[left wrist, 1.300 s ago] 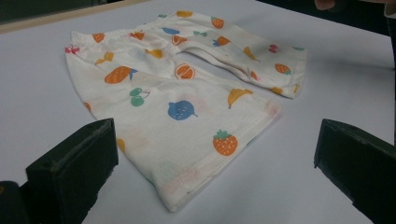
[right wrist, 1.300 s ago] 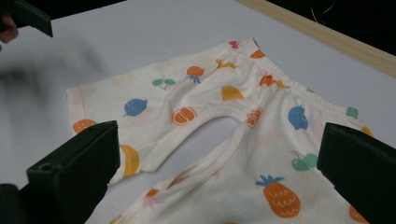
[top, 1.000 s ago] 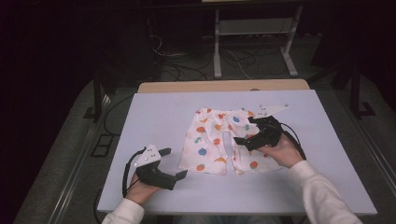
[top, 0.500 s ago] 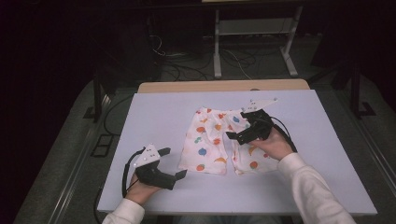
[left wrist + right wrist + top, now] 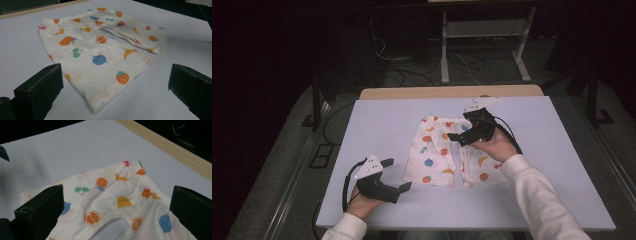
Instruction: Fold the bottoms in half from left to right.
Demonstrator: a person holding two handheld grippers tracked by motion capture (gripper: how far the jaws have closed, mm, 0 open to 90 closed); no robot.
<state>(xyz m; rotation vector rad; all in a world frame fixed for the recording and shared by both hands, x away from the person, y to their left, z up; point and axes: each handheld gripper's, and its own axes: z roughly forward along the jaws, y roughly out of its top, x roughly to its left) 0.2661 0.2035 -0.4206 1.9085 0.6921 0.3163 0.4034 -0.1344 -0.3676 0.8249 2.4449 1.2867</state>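
A pair of small white shorts [image 5: 437, 155] with a coloured fruit print lies flat in the middle of the pale table [image 5: 377, 120], waistband toward the far side. My left gripper [image 5: 399, 174] rests near the front left edge, open, pointing at the left leg's hem. In the left gripper view the shorts [image 5: 100, 50] lie just ahead of the wide-apart jaws. My right gripper [image 5: 458, 126] hovers open over the shorts' upper right part. The right gripper view has the waistband and crotch [image 5: 117, 202] between its spread jaws, which hold nothing.
A wooden strip [image 5: 452, 92] runs along the table's far edge. Beyond it a metal stand [image 5: 482, 50] and loose cables [image 5: 397, 57] sit on the dark floor. Bare table lies left and right of the shorts.
My right gripper has moved away from the person, from the right leg up toward the waistband. The left gripper and the shorts have stayed put.
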